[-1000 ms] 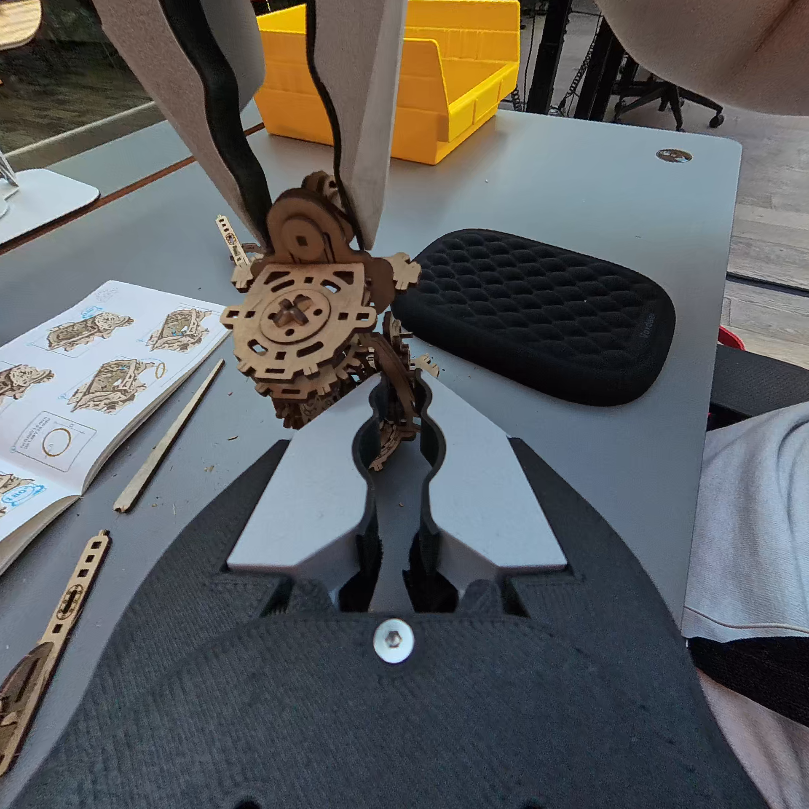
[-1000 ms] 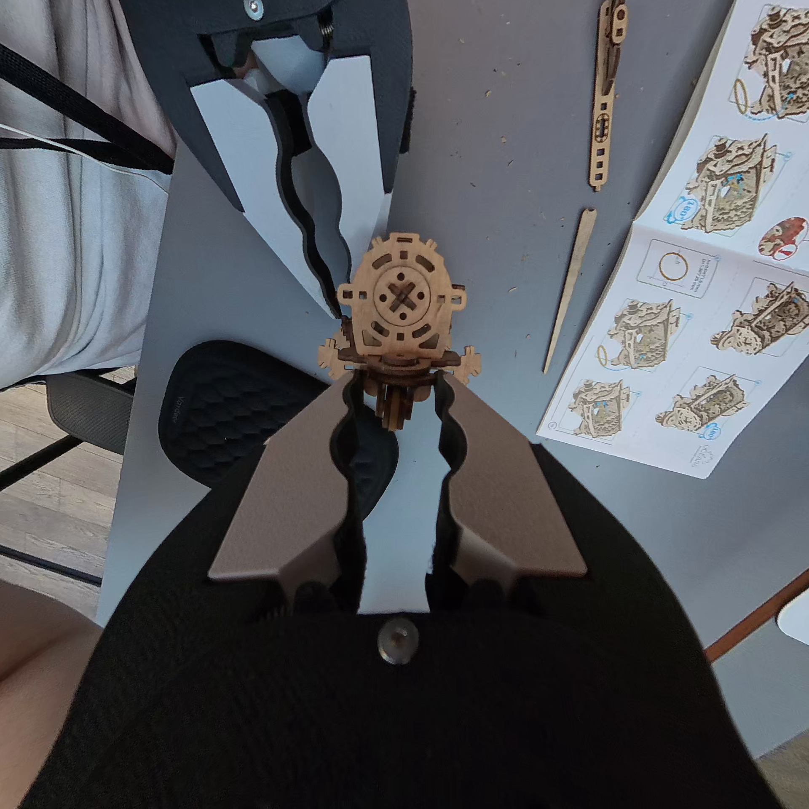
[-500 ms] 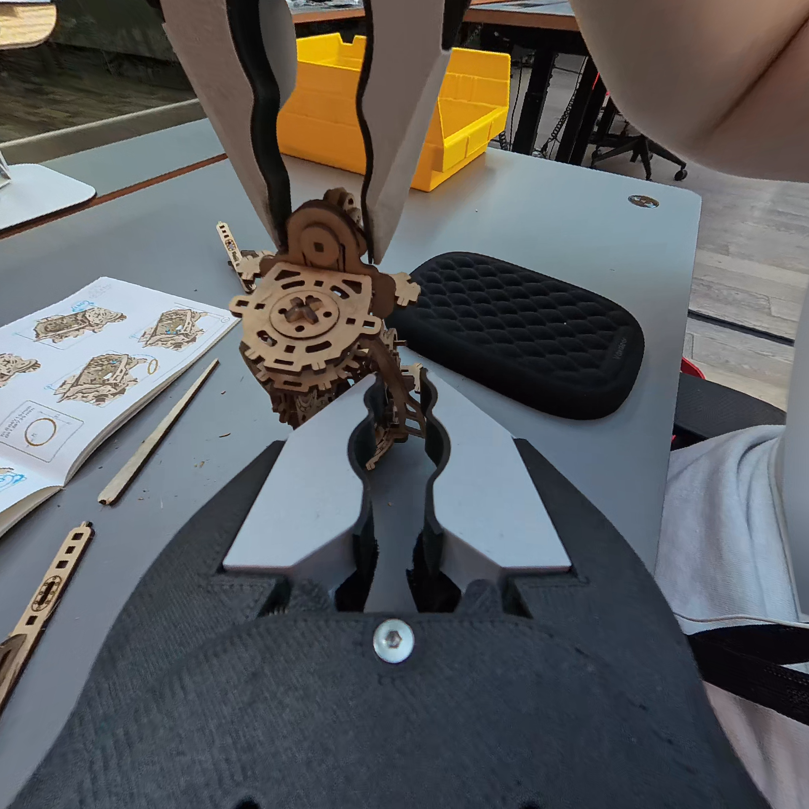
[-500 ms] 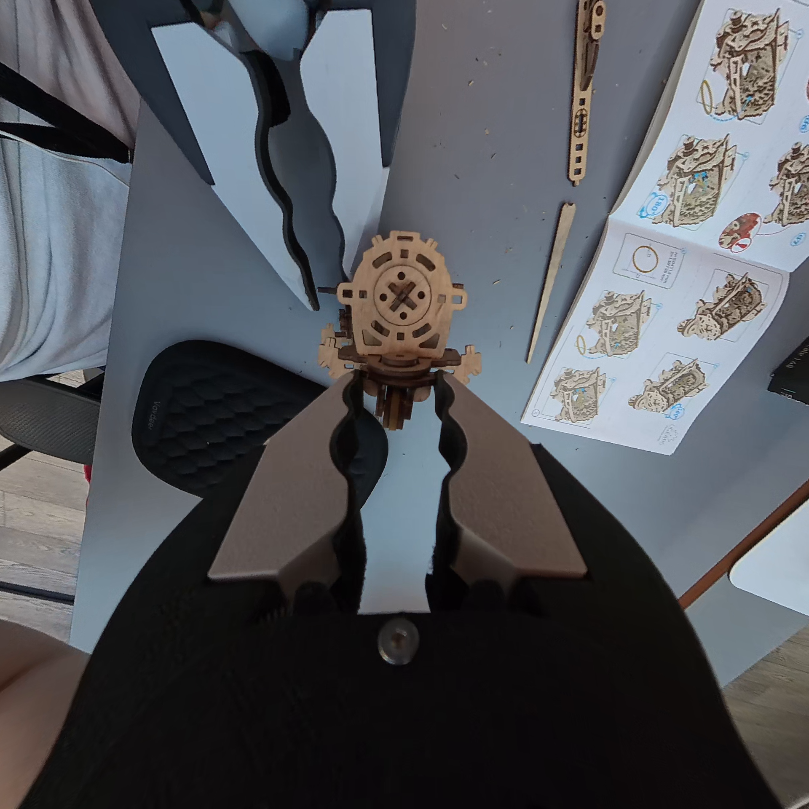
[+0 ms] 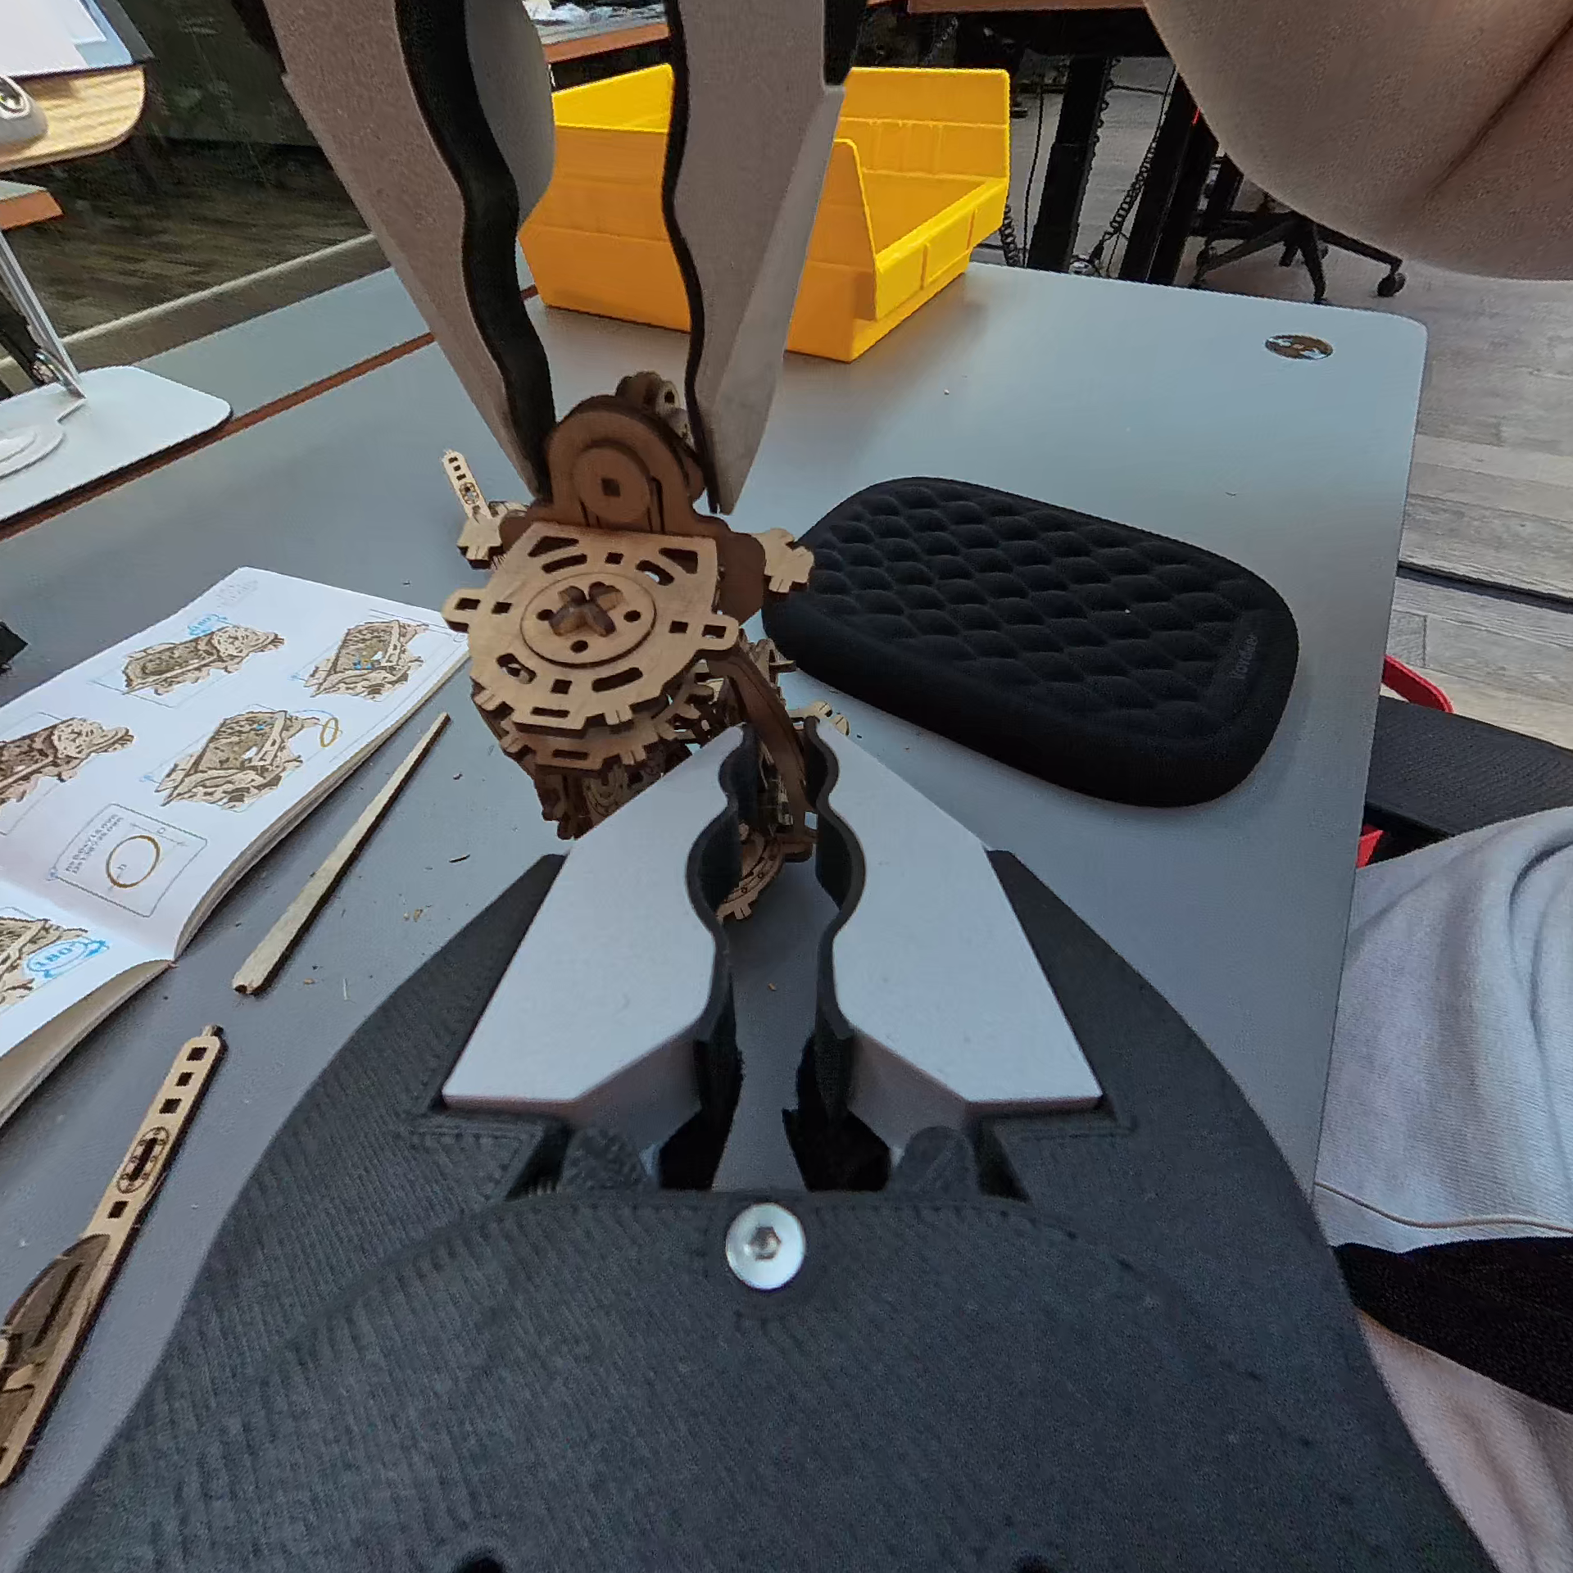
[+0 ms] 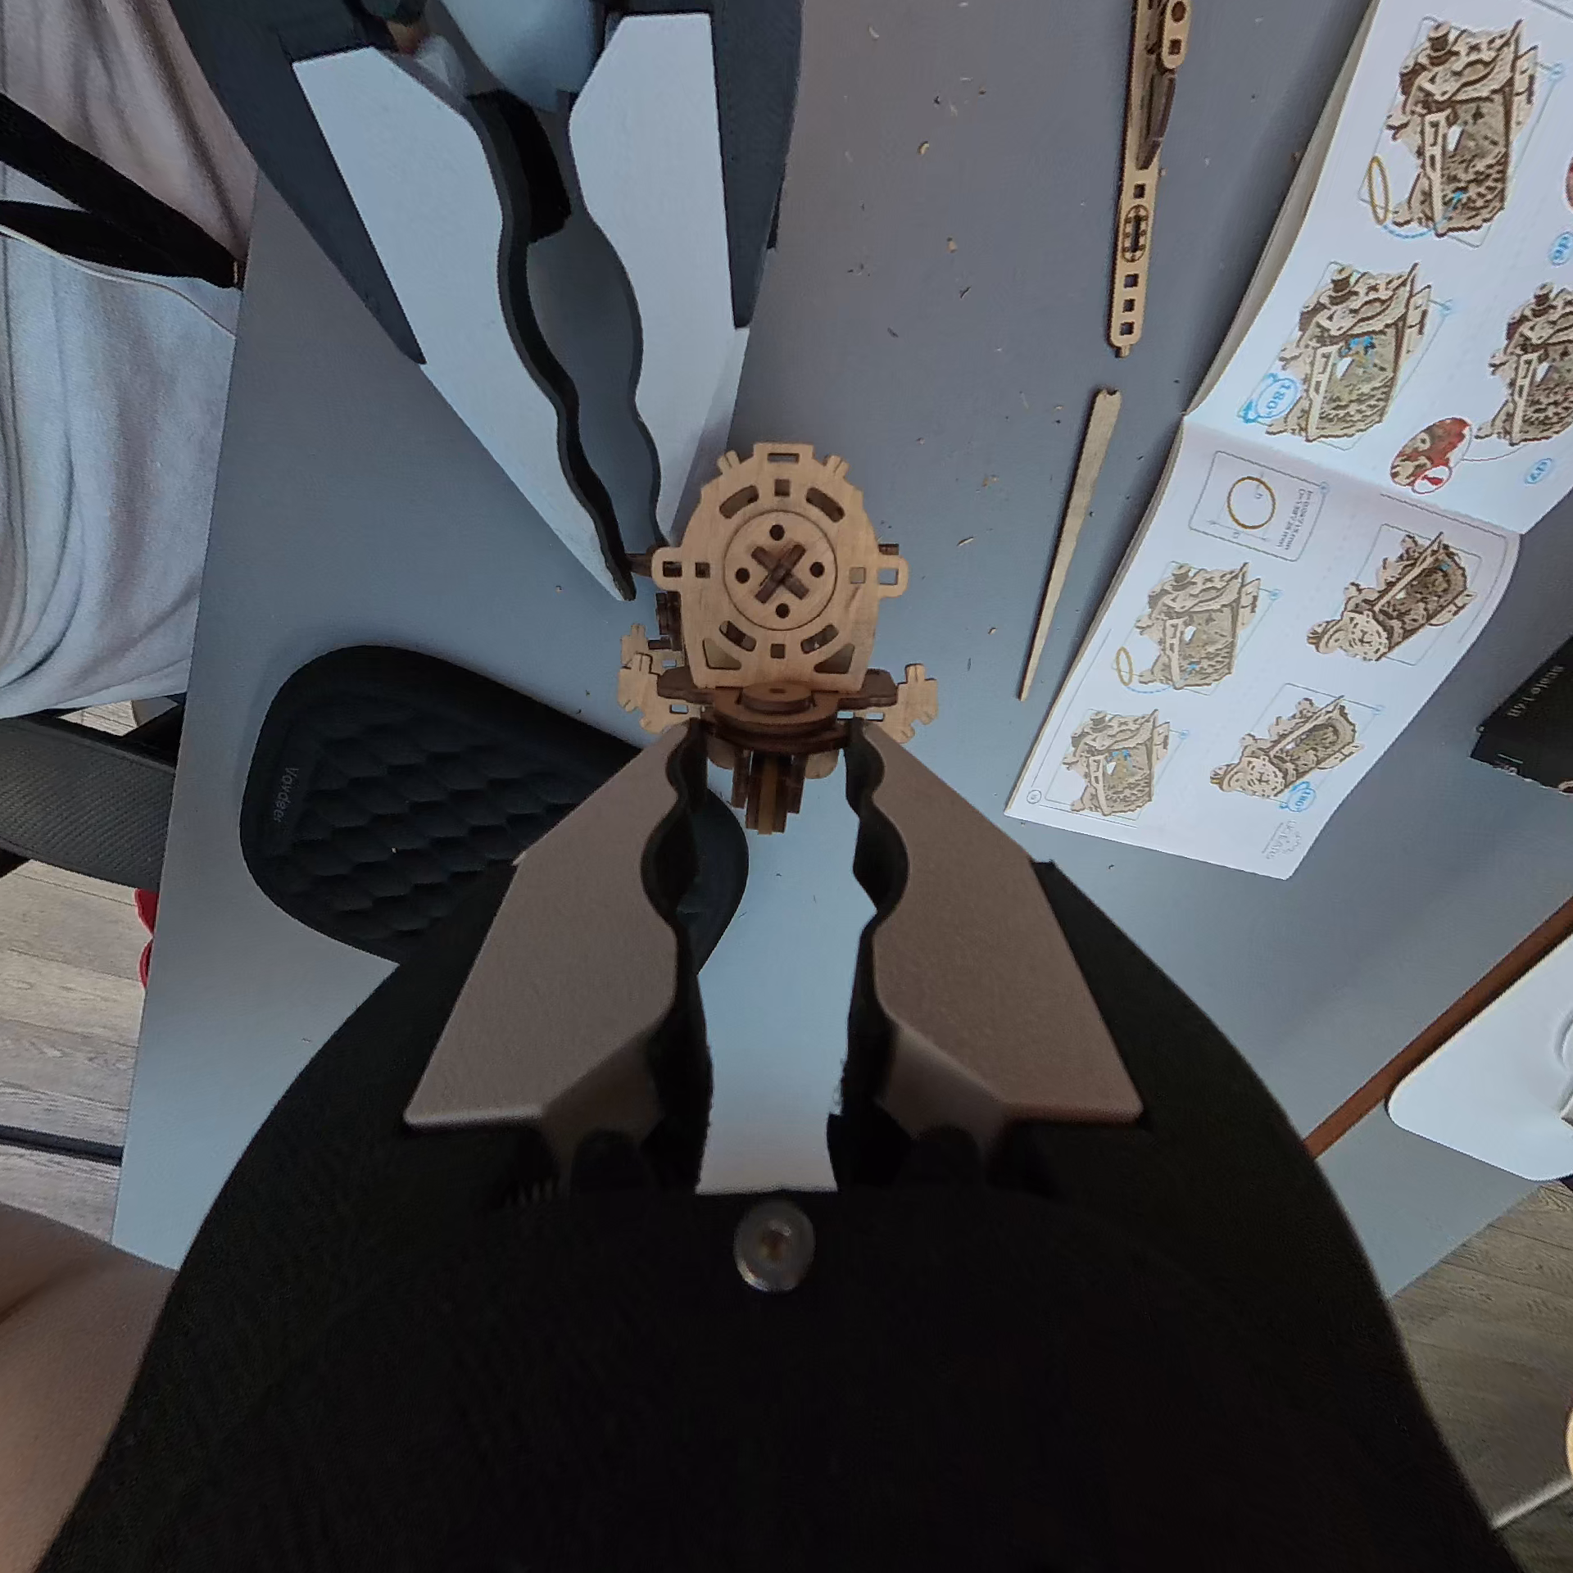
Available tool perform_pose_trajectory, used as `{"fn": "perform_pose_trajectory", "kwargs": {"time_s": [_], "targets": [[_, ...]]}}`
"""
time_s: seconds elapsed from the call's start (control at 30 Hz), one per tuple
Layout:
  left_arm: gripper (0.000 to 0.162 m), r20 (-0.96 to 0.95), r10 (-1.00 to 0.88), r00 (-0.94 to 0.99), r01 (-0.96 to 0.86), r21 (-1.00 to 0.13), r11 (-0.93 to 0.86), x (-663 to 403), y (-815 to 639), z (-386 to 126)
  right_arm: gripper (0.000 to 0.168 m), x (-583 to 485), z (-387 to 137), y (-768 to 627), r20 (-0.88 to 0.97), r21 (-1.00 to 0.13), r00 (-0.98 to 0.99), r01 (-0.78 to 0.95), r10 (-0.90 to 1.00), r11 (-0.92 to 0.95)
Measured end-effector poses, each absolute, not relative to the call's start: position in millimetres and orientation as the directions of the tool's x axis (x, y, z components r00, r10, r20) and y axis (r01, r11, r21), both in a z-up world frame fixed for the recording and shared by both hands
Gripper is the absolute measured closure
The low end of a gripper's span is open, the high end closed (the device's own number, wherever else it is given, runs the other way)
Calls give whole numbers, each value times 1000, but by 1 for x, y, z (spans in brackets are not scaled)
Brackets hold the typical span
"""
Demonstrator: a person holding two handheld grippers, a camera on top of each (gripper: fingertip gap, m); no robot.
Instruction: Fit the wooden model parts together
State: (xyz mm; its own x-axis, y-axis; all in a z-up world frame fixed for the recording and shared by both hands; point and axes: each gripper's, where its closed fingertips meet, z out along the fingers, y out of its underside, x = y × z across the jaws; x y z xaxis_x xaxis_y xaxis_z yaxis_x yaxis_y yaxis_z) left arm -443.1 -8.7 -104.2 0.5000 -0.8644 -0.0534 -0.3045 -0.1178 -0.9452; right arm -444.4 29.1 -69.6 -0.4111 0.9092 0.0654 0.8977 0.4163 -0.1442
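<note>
A part-built wooden model [image 5: 596, 630] with a round slotted face plate hangs above the grey table [image 5: 1106, 383], held by both grippers. My left gripper [image 5: 776, 749] is shut on a curved toothed piece at the model's lower right. My right gripper [image 5: 621, 477] comes down from above and is shut on the model's rounded top piece. In the right wrist view the model [image 6: 779, 587] faces the camera. There my right gripper [image 6: 770, 740] pinches its dark disc end, and my left gripper [image 6: 634, 553] meets its far left side.
A black quilted pad [image 5: 1038, 638] lies right of the model and a yellow bin [image 5: 894, 213] stands behind it. An open instruction booklet [image 5: 170, 723], a thin wooden stick [image 5: 340, 860] and a slotted wooden strip [image 5: 136, 1166] lie on the left. A person's sleeve is at the right edge. The gap from one gripper's tips to the other's is roughly 6 cm. The thin wooden stick [image 5: 340, 860] lies around 12 cm away from my right fingertips.
Both grippers keep their hold on the model. The pair has shifted slightly over the table and the model has turned a little. Nothing was let go.
</note>
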Motion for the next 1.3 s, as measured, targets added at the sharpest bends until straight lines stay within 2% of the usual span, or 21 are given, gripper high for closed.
{"fn": "perform_pose_trajectory", "kwargs": {"time_s": [0.57,0.7,1.0,1.3], "targets": [[154,-80,-863,499,-330,-938,-104,-444,-10,-107,136,-442,-72,31,91,-90,-425,897,901,432],[152,-84,-863,498,-335,-936,-103,-444,-10,-107,136,-444,-70,30,91,-109,-428,893,899,436],[143,-45,-863,503,-299,-946,-125,-446,-8,-104,136,-449,-60,26,64,-220,-423,878,904,426],[143,-25,-859,512,-303,-941,-153,-447,-6,-107,136,-450,-57,32,29,-354,-364,867,931,350]]}}
